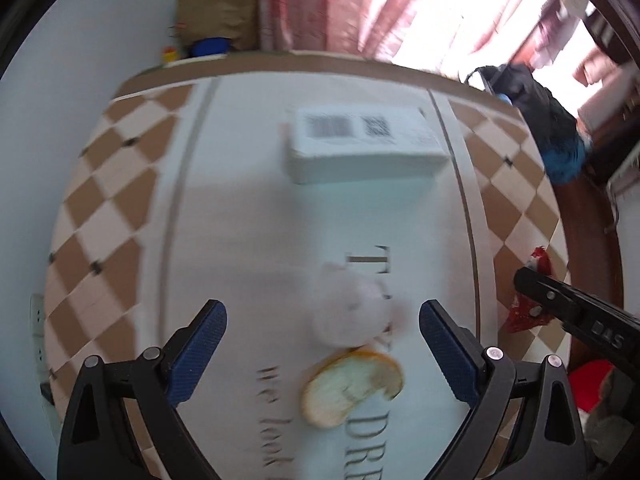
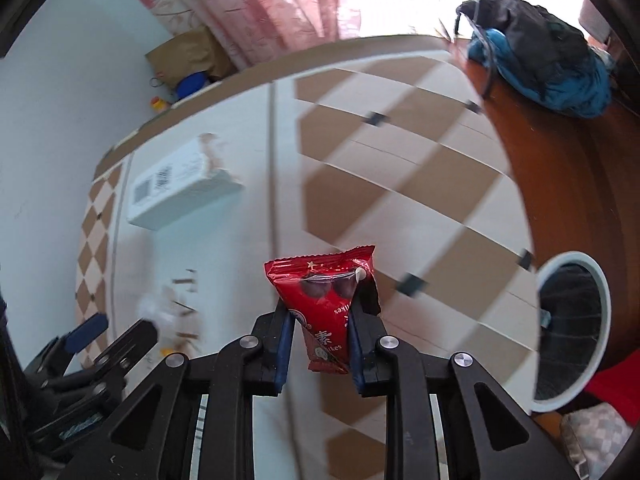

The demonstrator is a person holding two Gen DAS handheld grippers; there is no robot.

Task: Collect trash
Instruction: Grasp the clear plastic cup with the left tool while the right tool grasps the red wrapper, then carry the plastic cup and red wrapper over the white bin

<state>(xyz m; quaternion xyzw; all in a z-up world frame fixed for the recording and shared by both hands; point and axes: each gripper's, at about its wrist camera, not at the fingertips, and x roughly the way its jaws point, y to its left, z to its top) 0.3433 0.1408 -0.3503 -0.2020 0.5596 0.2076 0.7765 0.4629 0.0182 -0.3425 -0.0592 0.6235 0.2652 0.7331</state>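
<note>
My left gripper is open above the table, its blue pads wide apart. Between them lies a crumpled white tissue, and just nearer a curved piece of orange peel. My right gripper is shut on a red snack wrapper and holds it above the table; it also shows at the right in the left wrist view. A white-rimmed trash bin with a dark liner stands below the table's right edge.
A white box with barcodes lies on the checkered tablecloth farther back. A black and blue bag sits on the brown surface at the far right. A brown paper bag stands by the wall.
</note>
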